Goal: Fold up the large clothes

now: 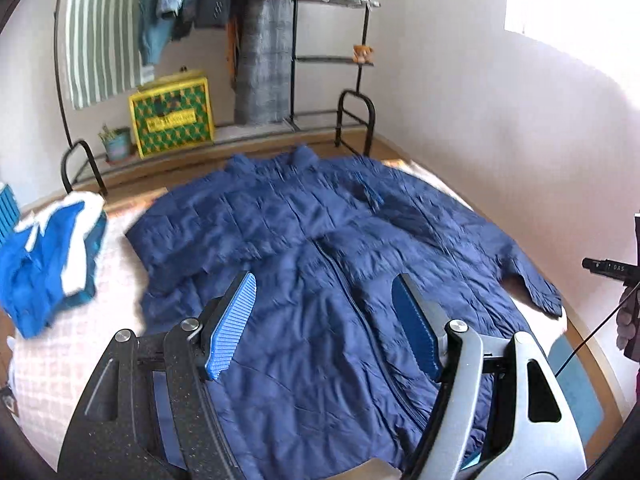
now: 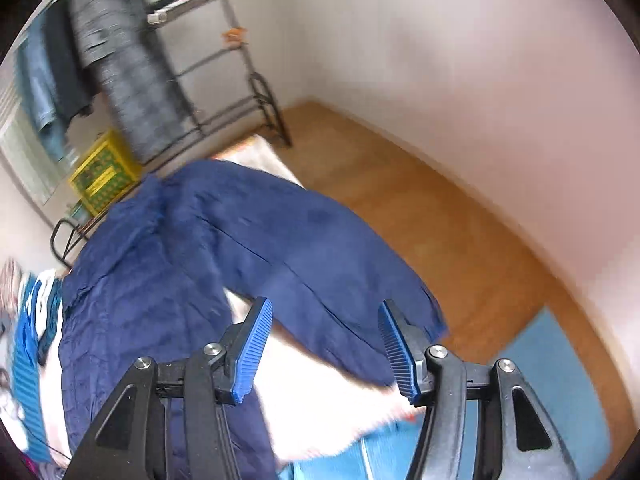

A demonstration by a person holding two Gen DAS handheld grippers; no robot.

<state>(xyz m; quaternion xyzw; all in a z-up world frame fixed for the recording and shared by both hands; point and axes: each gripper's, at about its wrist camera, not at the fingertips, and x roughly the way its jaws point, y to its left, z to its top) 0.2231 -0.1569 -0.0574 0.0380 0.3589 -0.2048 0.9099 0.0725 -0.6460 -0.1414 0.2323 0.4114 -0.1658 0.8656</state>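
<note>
A large navy quilted jacket (image 1: 320, 248) lies spread flat, front up and zipped, on a pale checked bed (image 1: 52, 360). My left gripper (image 1: 324, 292) is open and empty, hovering above the jacket's lower front by the zipper. The jacket's right sleeve (image 1: 536, 284) reaches toward the bed's right edge. In the right wrist view the jacket (image 2: 168, 264) fills the left, and its sleeve (image 2: 320, 264) runs toward my right gripper (image 2: 326, 316), which is open and empty just above the cuff end. That view is blurred.
A blue and white pile of clothes (image 1: 52, 256) lies on the bed's left side. A clothes rack (image 1: 296, 40) with hanging garments and a yellow-green box (image 1: 172, 114) stand behind. Wooden floor (image 2: 440, 216) and a blue mat (image 2: 560, 380) lie to the right, by the wall.
</note>
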